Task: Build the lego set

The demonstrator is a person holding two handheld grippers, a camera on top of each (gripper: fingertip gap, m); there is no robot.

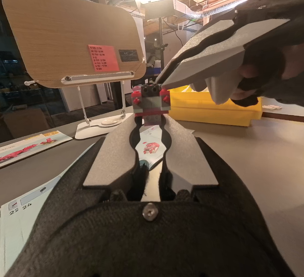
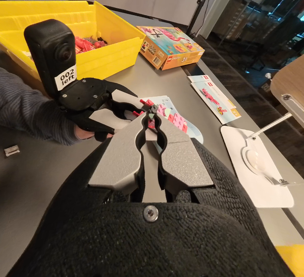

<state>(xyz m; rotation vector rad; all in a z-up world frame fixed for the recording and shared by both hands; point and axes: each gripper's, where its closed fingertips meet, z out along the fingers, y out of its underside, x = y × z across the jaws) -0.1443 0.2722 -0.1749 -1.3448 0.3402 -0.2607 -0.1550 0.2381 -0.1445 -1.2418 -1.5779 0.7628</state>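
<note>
Two tongs meet on one small brick model (image 1: 150, 104) above the table (image 1: 246, 154): left gripper (image 1: 150, 119) clamps its base, right gripper (image 2: 152, 114) pinches a dark grey brick (image 2: 154, 108) on top. Light, rigid, it likely pops apart; best gripped low.

The brick model's (image 1: 151, 104) base seems hidden between the left gripper's (image 1: 150, 121) fingertips

Around you on the surface (image 2: 164, 79)

You had a yellow bin (image 2: 107, 58), a toy box (image 2: 171, 48), booklets (image 2: 217, 99) and a wooden stand (image 1: 69, 38).
</note>
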